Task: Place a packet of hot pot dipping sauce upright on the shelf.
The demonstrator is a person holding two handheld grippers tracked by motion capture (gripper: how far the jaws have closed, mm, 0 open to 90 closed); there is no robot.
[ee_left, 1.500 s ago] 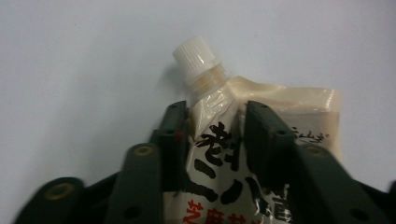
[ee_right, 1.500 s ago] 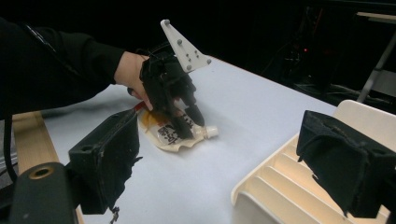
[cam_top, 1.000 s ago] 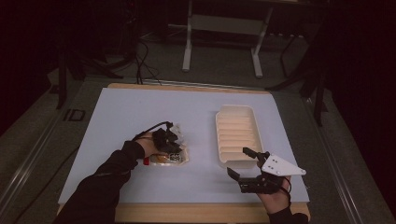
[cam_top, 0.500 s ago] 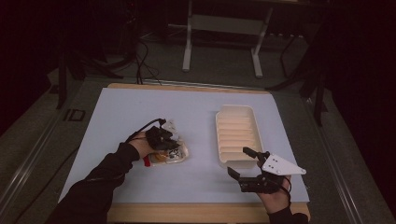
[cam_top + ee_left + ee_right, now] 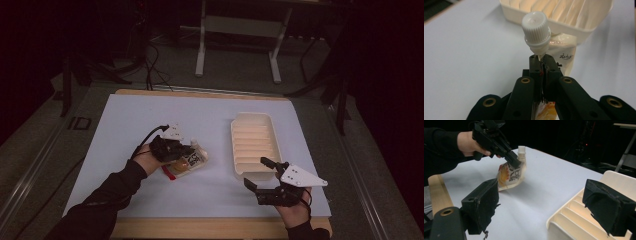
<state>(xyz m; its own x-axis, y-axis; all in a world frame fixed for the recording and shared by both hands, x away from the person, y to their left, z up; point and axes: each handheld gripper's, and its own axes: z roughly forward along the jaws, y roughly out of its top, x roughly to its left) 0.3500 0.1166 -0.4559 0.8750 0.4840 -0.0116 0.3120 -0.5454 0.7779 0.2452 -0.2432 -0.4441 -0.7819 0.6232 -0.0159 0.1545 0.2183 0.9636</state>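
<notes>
The table [image 5: 125,125], covered in a pale sheet, carries a cream ribbed tray [image 5: 254,145] toward three o'clock of its centre. At about five o'clock, just below the tray's near end, the right gripper [image 5: 261,175] hovers with its jaws spread wide — nothing between them, the tray's corner [image 5: 574,215] close beneath. At about eight o'clock from the centre, the left gripper [image 5: 186,150] has its jaws pressed tight on the upper edge of a spouted pouch [image 5: 187,161], just under the neck. The pouch [image 5: 510,175] leans with its bottom edge on the table, long axis tilted — its white screw cap [image 5: 536,28] points up and toward the tray at roughly two o'clock.
</notes>
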